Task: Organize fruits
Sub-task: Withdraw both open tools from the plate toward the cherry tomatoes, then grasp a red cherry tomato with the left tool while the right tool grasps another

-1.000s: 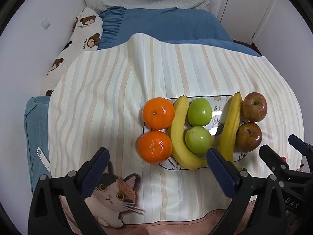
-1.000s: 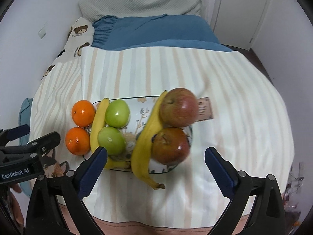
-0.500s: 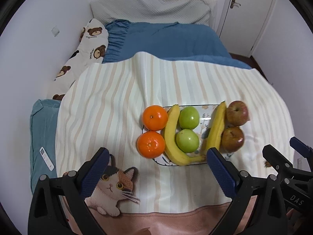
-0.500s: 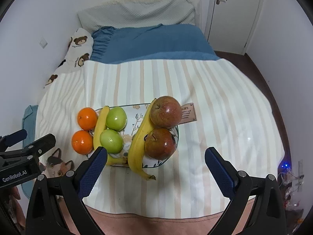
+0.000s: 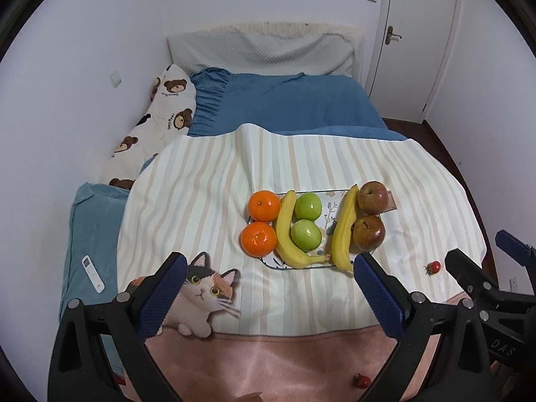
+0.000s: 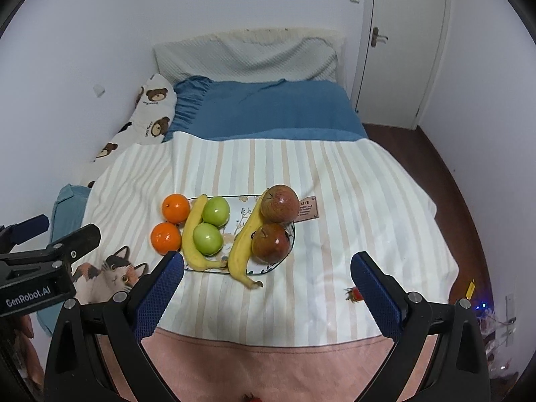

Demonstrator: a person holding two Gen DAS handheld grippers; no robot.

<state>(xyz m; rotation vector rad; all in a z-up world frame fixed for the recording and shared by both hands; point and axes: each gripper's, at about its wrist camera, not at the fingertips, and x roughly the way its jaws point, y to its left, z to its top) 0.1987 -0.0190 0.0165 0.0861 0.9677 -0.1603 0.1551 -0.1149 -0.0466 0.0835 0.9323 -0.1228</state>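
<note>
A patterned plate (image 5: 330, 197) (image 6: 243, 207) lies on the striped blanket with fruit in rows: two oranges (image 5: 264, 205) (image 6: 175, 208) at its left edge, a banana (image 5: 286, 231) (image 6: 194, 231), two green apples (image 5: 308, 206) (image 6: 216, 211), a second banana (image 5: 343, 231) (image 6: 246, 238) and two red apples (image 5: 372, 197) (image 6: 279, 201) at the right. My left gripper (image 5: 271, 288) hangs open, well back from the plate, nothing between its fingers. My right gripper (image 6: 268, 284) is open and empty too, just as far back.
Small red fruits lie on the blanket near the right edge (image 5: 434, 267) (image 6: 355, 294) and on the pink border (image 5: 363, 381). A white remote (image 5: 93, 273) rests on a blue cushion at left. A bear-print pillow (image 5: 160, 114) and blue bedding (image 5: 284, 104) lie behind; a door (image 5: 415, 40) stands at the back right.
Both grippers have pulled back and up from the plate, so the fruit looks smaller and the blanket's pink border has come into view. The fruit has not moved.
</note>
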